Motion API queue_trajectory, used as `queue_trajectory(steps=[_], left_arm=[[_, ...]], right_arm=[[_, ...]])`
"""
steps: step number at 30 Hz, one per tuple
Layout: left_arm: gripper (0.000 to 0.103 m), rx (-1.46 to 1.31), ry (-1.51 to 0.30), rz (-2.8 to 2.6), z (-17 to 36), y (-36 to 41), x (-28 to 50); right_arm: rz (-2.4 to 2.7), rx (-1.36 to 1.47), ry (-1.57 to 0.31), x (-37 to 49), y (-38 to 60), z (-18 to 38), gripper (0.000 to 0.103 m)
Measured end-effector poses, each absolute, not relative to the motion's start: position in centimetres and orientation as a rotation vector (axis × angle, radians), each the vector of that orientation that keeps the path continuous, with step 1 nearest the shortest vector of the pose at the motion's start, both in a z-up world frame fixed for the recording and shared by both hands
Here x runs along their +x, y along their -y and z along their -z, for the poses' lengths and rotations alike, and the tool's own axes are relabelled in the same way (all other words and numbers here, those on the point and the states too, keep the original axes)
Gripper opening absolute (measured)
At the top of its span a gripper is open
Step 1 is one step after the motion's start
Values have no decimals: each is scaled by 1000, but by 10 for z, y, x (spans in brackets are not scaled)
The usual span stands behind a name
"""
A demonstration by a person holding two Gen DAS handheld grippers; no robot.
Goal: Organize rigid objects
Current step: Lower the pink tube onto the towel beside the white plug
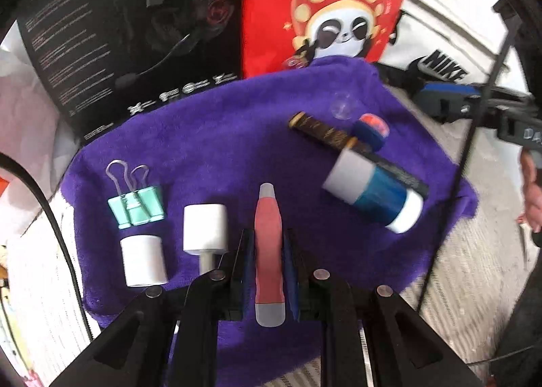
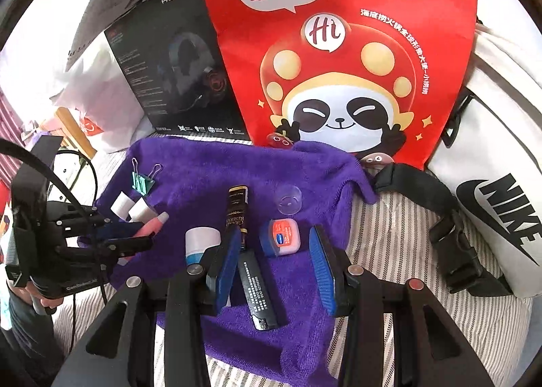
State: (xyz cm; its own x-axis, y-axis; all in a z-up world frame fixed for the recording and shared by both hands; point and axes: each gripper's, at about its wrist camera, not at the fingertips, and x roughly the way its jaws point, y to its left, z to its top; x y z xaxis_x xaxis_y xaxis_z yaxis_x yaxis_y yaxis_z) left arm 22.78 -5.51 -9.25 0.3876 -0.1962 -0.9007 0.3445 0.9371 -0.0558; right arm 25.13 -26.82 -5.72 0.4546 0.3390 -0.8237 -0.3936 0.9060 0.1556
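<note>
**Pink tube clamped in left jaws above purple towel**

Pink tube with grey ends, pinched between the blue pads of the left gripper, jaws closed tight on it, tip pointing to 12 o'clock in the left wrist view. Spread beneath: purple towel on a striped surface. At 9 o'clock of the tube, two white cylinders side by side, with a teal binder clip just beyond them at 11 o'clock. At 2 o'clock, a blue-and-white bottle lying tilted, touching a long dark stick, and a small blue jar just past that.

Right gripper hanging over the towel, jaws parted and holding nothing; between them the dark stick and the small jar, untouched. Clear cup at 12 o'clock of the jar. Behind the towel: black box, red panda bag, white Nike bag.
</note>
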Motion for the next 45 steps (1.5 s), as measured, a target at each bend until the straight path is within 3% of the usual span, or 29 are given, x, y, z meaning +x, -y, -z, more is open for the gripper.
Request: queue_trajectory(steps=[25, 34, 37, 40, 42, 45], left_arm=[[17, 184, -1149, 317, 109, 64, 230], [29, 198, -1161, 338, 111, 72, 227], [30, 213, -1157, 336, 112, 75, 227], [32, 200, -1160, 346, 112, 74, 228], [42, 196, -1162, 365, 113, 77, 228], [47, 242, -1153, 358, 115, 86, 225]], right_arm=[[-500, -111, -1026, 247, 248, 63, 43], [-493, -108, -1039, 249, 251, 64, 43], [-498, -117, -1047, 248, 249, 66, 50], [-501, -134, -1046, 248, 247, 67, 50], [-508, -127, -1053, 249, 246, 68, 50], [-513, -138, -1059, 249, 243, 71, 50]])
